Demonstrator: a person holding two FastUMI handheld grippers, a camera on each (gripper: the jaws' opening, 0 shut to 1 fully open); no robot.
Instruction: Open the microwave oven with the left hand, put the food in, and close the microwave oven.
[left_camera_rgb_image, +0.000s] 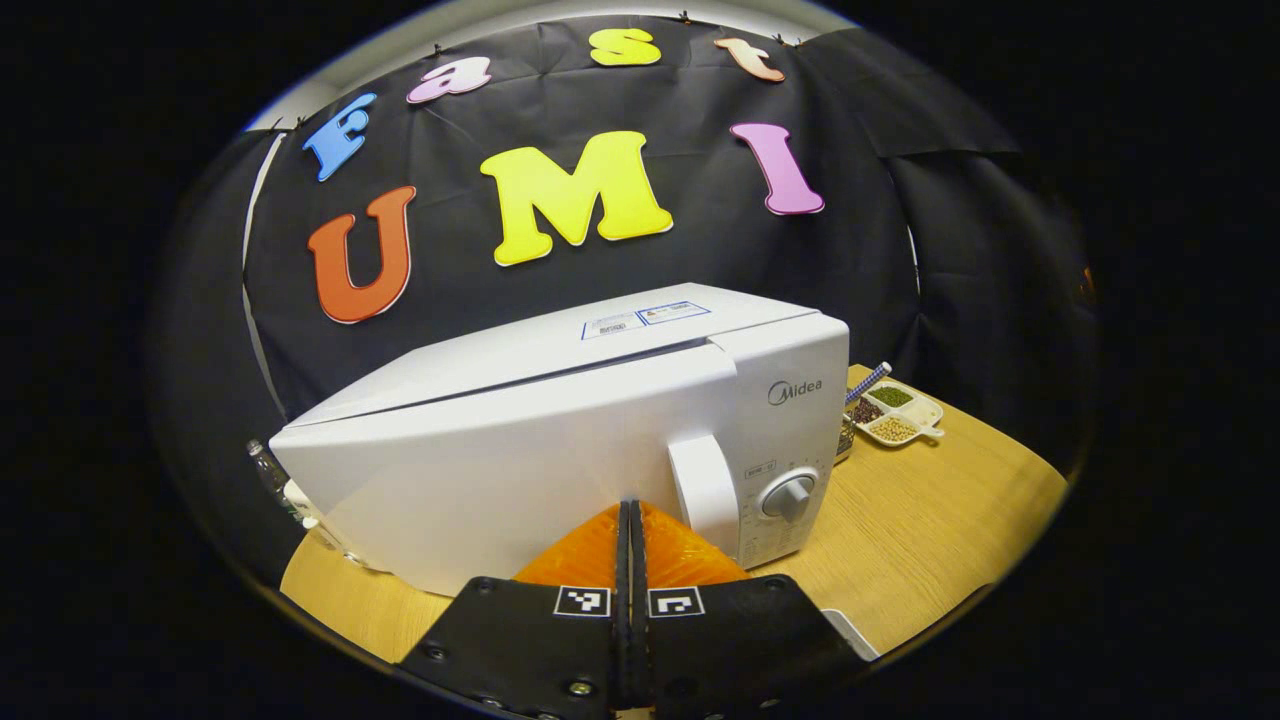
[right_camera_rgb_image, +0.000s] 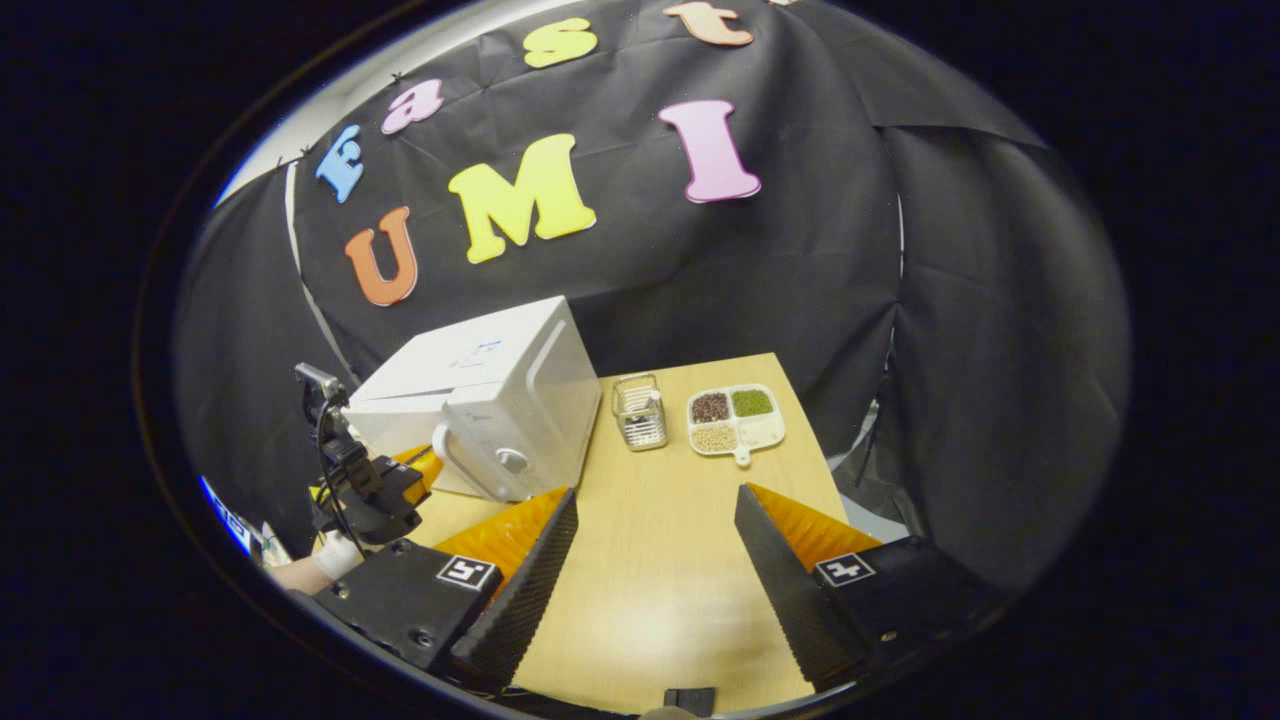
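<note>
The white microwave oven (left_camera_rgb_image: 560, 440) fills the centre of the left gripper view, standing on the table (left_camera_rgb_image: 900, 540); it looks heavy and rigid, its smooth door best pulled by the curved handle (left_camera_rgb_image: 705, 490), centre frame. The left tongs (left_camera_rgb_image: 630, 530) are pressed together, empty; the right tongs (right_camera_rgb_image: 655, 545) gape wide. The divided food tray (right_camera_rgb_image: 735, 418), right of centre, seems light and spill-prone

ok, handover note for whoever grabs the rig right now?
Left gripper: shut, empty, just in front of the microwave, near its door handle.
Right gripper: open, empty, over the table.
Divided food tray sits on the table right of the microwave, beside a small wire basket.
Done: nothing; door looks closed.
Left: open the door with the left gripper, load the food, close.
</note>
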